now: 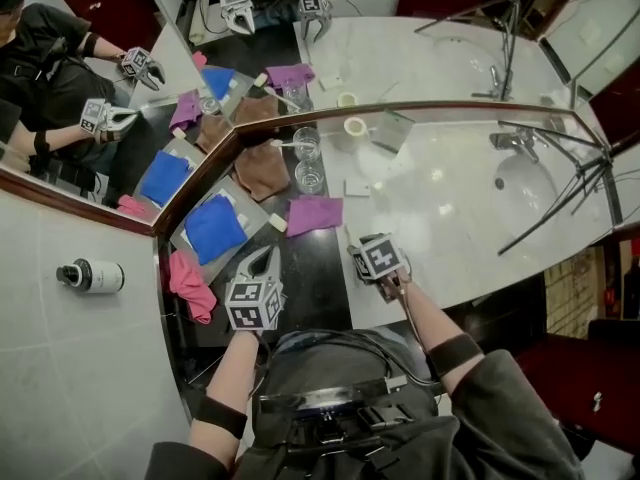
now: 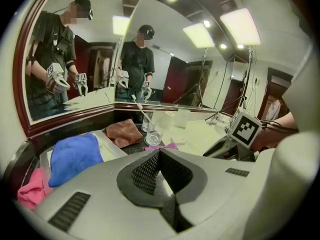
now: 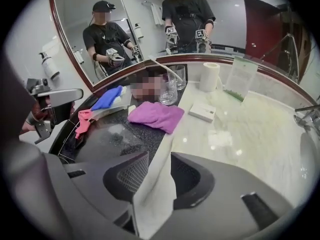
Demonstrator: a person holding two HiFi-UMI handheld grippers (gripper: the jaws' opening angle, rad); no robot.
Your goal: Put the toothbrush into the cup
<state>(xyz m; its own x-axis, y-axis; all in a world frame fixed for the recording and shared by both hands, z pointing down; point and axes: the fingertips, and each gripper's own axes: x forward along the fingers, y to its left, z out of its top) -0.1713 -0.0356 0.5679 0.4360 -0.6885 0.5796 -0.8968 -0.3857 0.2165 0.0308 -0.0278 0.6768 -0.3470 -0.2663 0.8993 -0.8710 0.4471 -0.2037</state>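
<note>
2 glasses stand on the dark counter point(image 1: 315, 280) at 12 o'clock from my grippers. the toothbrush point(image 2: 141, 110) is in the far one, the cup point(image 1: 307, 145), with its free end leaning out over the rim towards 9 o'clock in the head view. i judge the task done. the spare glass point(image 1: 310, 176) is just beside the cup at 6 o'clock, and a purple cloth point(image 1: 314, 214) lies at 6 o'clock of that.

my left gripper point(image 1: 262, 259) has its jaws pressed together with nothing in them. my right gripper point(image 1: 360, 258), at 3 o'clock of the left, has its jaws wide apart. only bare counter shows in the gap, so it holds nothing.

what could go wrong from here is mostly my own doing. the toothbrush rests loose and sticks well out of the cup, so a gripper swung past could catch it and lever it out, or tip the cup. the 2 glasses are so close that a knock to 1 would pass to the other, and both could slide on the polished stone. i'd draw both grippers back towards 6 o'clock, clear of the glass.
</note>
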